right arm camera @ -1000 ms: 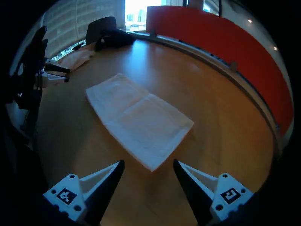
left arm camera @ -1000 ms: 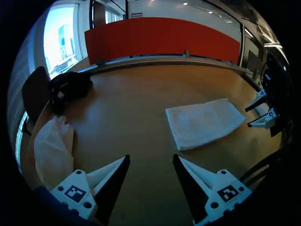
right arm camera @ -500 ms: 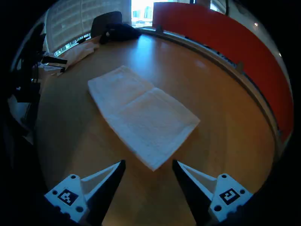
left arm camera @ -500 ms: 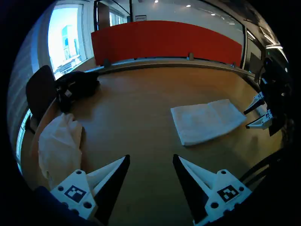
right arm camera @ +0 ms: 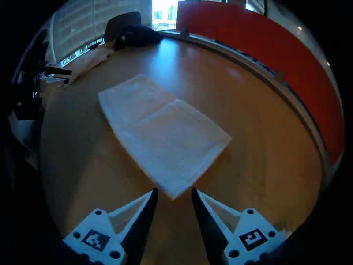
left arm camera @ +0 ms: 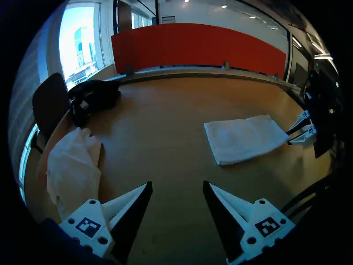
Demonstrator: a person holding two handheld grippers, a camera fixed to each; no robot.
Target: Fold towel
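Note:
A white towel (right arm camera: 161, 137), folded once into a long rectangle, lies flat on the wooden table (right arm camera: 247, 145). My right gripper (right arm camera: 174, 194) sits low at the towel's near corner. Its fingers are narrowed to either side of that corner with a gap still between them, and I cannot tell if they touch the cloth. In the left gripper view the towel (left arm camera: 245, 138) lies at the right, with the right gripper (left arm camera: 291, 137) at its far right end. My left gripper (left arm camera: 176, 190) is open over bare table, well away from the towel; it also appears as the left gripper (right arm camera: 66, 74).
A black bag (left arm camera: 95, 98) and a cream cloth bundle (left arm camera: 73, 163) lie at the table's left end by a dark chair (left arm camera: 48, 104). A red partition (left arm camera: 198, 44) runs along the table's far edge. Bare wood surrounds the towel.
The right gripper's fingers have narrowed and come down to the towel's near corner. The left gripper has drifted slightly and stays open.

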